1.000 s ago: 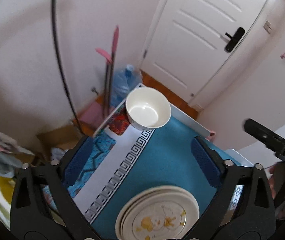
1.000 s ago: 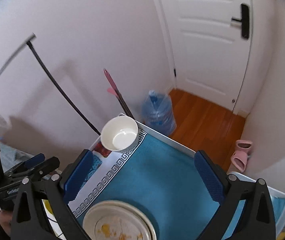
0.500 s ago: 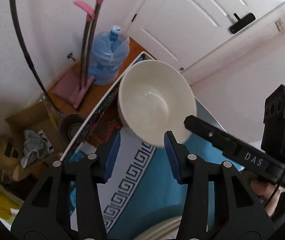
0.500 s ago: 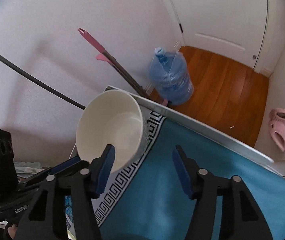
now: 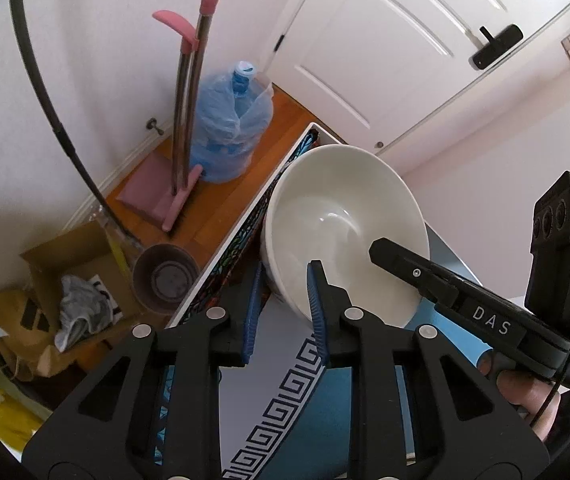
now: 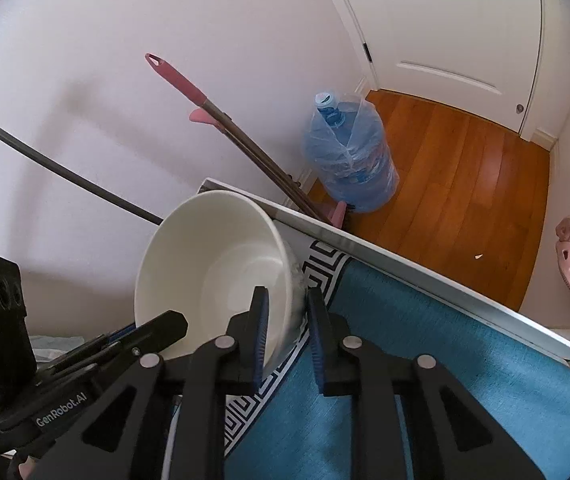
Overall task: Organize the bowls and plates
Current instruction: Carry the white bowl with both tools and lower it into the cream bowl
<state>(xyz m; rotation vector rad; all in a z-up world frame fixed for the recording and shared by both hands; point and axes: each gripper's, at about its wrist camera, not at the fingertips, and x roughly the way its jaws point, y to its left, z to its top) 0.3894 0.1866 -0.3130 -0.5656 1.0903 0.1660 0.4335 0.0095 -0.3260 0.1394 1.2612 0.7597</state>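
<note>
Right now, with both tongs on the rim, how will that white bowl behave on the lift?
The white bowl looks like glazed ceramic: probably rigid, fairly heavy and breakable. Its glossy wall may slip between the pads. The left tongs and right tongs pinch separate rim spots, so uneven lifting could tilt it.

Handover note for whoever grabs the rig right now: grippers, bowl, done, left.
Left gripper: jaws have just closed on the near rim of the white bowl, one pad inside, one outside.
Right gripper: jaws have also just closed, pinching the rim on the bowl's other side.
Bowl sits at the far corner of the table, on the patterned border of the blue cloth.
Done: two-handed grip set.
Left: lift the bowl and place it; plates are not in view now.
</note>
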